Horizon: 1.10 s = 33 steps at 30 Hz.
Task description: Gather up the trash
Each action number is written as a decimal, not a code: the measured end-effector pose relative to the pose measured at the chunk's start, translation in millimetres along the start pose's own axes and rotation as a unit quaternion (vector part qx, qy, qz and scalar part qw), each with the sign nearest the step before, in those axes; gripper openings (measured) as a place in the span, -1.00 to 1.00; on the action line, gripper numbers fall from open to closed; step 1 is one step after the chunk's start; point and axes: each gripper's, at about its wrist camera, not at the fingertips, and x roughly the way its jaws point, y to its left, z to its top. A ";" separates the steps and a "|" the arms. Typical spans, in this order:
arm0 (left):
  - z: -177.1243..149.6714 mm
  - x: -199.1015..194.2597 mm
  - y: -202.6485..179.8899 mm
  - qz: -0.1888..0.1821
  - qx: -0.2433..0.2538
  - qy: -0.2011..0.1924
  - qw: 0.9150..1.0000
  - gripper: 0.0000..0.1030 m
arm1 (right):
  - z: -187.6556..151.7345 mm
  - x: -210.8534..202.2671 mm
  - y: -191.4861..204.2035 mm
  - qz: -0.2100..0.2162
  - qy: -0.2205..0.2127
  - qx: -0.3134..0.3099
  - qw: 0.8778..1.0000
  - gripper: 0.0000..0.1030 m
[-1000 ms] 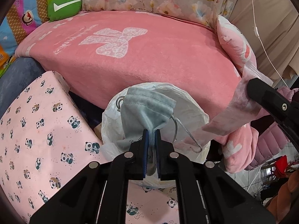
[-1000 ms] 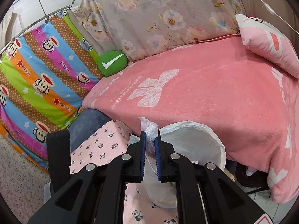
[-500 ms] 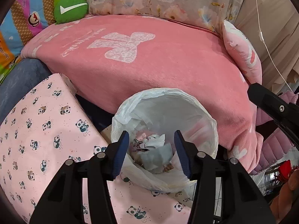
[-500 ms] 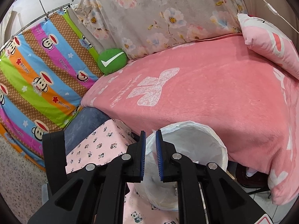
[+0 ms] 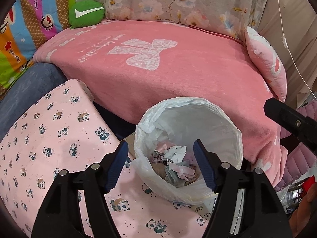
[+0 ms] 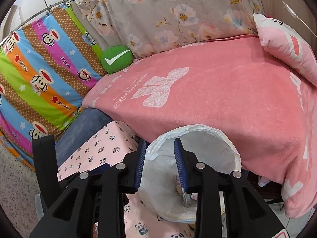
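Looking through the left wrist camera, the left gripper (image 5: 160, 166) is hovering over the trash bin (image 5: 235, 138) at about five o'clock, its jaws opening wide with nothing between them; crumpled tissues and a grey-pink face mask (image 5: 178, 173) are lying in the white liner's bottom. Switching to the right wrist camera, the right gripper (image 6: 159, 165) is pointing at the bin (image 6: 223, 152) near six o'clock, its jaws opening narrowly, gripping nothing, beside the pink blanket (image 6: 227, 103).

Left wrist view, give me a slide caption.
Left gripper fingers opening, empty, above the lined trash bin holding discarded masks.
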 end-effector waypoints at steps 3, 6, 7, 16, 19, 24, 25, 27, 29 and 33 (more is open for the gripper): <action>-2.4 -1.9 3.7 0.009 -0.002 -0.001 1.000 0.28 | -2.0 0.8 2.0 -0.006 0.004 -0.009 1.000 -0.37; -5.1 -5.9 8.3 0.019 -0.007 -0.004 1.000 0.40 | -6.8 1.1 4.5 -0.013 0.009 -0.019 1.000 -0.28; -6.0 -7.5 9.2 0.022 -0.008 -0.007 1.000 0.42 | -7.9 1.6 4.9 -0.014 0.010 -0.020 1.000 -0.28; -18.4 -19.9 21.9 0.054 -0.016 -0.012 0.998 0.53 | -29.3 4.1 10.8 -0.043 0.030 -0.054 0.997 -0.16; -24.7 -21.4 25.0 0.071 -0.014 -0.010 0.997 0.55 | -38.0 5.3 12.4 -0.053 0.036 -0.066 0.996 -0.11; -35.4 -23.3 31.7 0.086 -0.020 -0.009 0.996 0.63 | -55.5 7.3 17.0 -0.075 0.041 -0.090 0.992 -0.05; -37.7 -23.3 32.9 0.089 -0.020 -0.008 0.996 0.63 | -57.4 8.1 18.6 -0.076 0.042 -0.091 0.992 -0.03; -41.8 -22.6 36.0 0.092 -0.024 -0.004 0.995 0.63 | -63.9 9.6 20.0 -0.082 0.044 -0.099 0.991 0.02; -45.2 -22.0 38.6 0.093 -0.030 0.000 0.995 0.63 | -68.3 10.9 21.1 -0.085 0.046 -0.103 0.990 0.06; -51.6 -21.7 43.6 0.096 -0.038 0.004 0.995 0.64 | -77.9 12.8 23.3 -0.091 0.048 -0.113 0.988 0.18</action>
